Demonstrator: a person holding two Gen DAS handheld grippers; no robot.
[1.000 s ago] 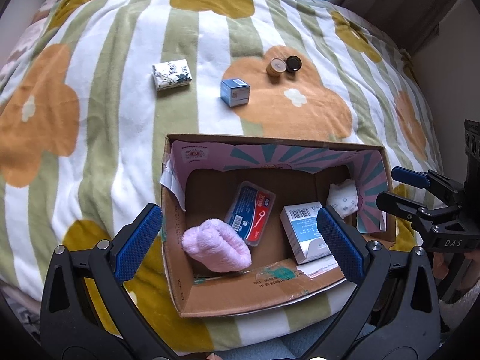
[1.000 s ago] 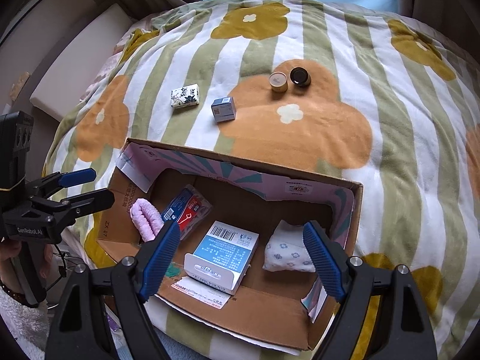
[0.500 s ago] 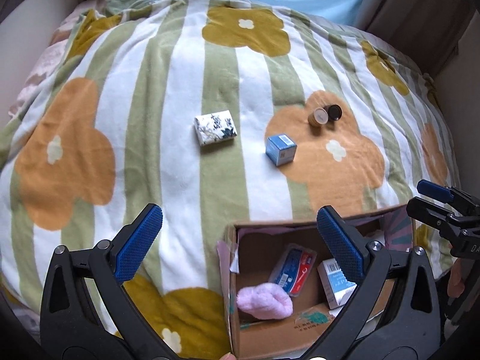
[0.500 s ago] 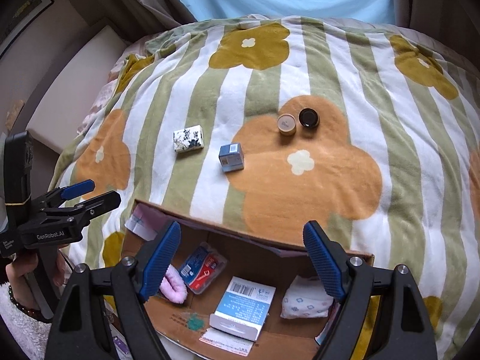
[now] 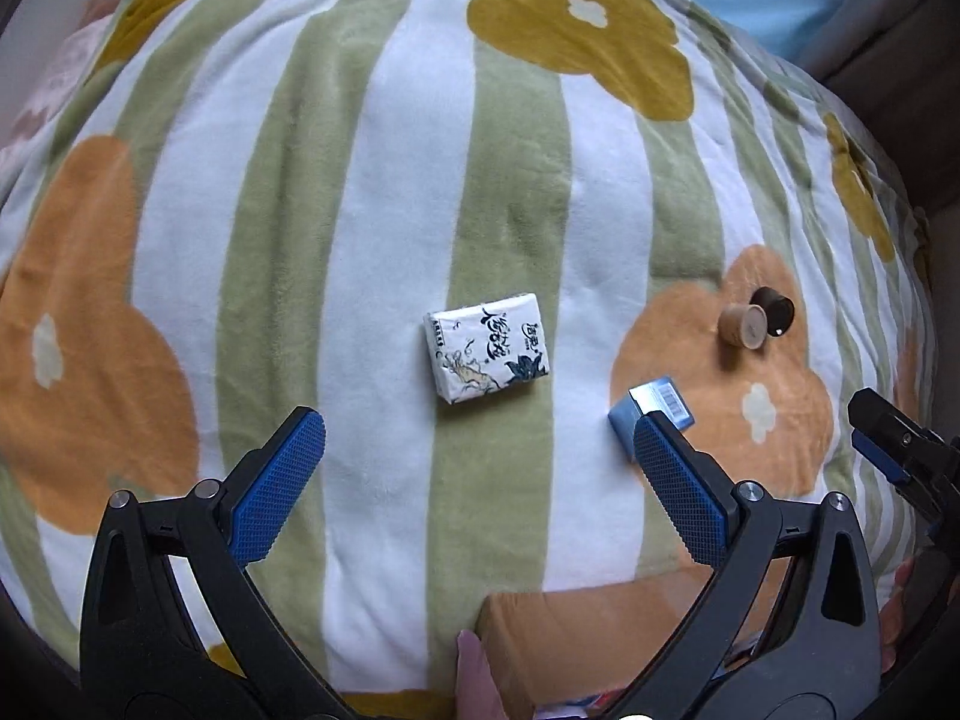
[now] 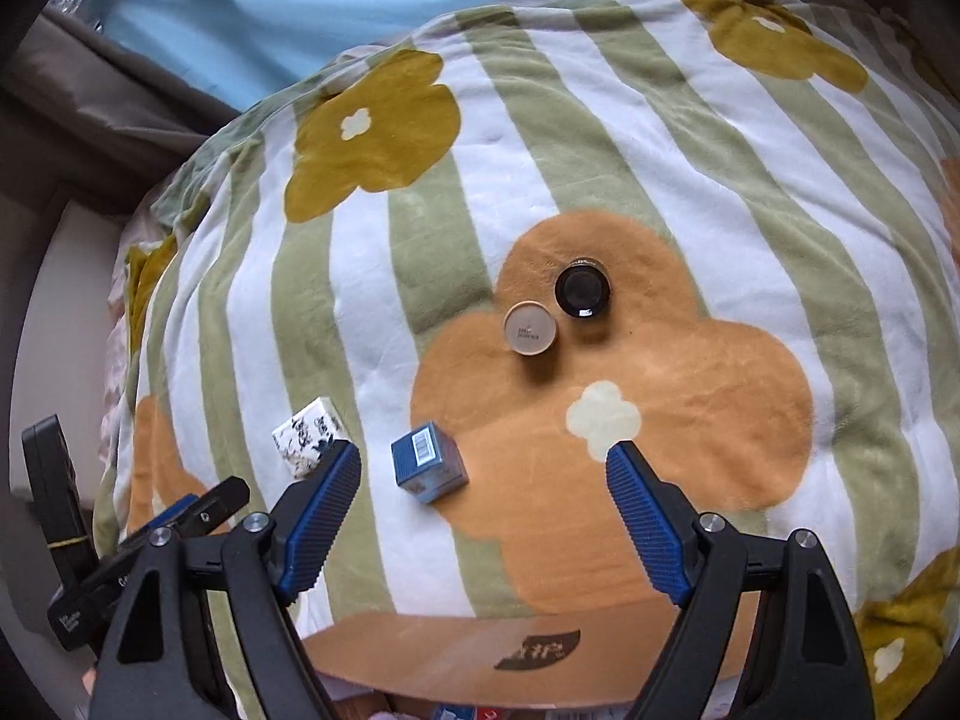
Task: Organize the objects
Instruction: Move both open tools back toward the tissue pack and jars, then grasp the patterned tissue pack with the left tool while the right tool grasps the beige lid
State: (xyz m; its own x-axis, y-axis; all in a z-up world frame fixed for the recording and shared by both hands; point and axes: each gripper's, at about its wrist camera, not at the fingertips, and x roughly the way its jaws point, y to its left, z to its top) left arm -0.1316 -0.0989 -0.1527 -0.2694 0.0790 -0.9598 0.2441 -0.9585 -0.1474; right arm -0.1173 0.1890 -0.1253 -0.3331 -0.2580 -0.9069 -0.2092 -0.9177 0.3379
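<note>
Four small items lie loose on your striped flower blanket (image 5: 384, 192).
The white tissue pack (image 5: 486, 346) lies flat on a green stripe. The small blue box (image 6: 428, 470) rests at the orange flower's edge; on that flower, the tan-lidded jar (image 6: 530, 329) touches the black-lidded jar (image 6: 582, 289).

Both grippers forward, past cardboard box (image 6: 456, 654)

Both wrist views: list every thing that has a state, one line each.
Left gripper: open, holding nothing.
Right gripper: open, holding nothing.
Tissue pack: lying flat on the blanket.
Blue box: resting on the blanket, closed.
Tan jar: upright, lid on.
Black jar: upright, beside the tan jar.
Cardboard box: only its rim shows.
</note>
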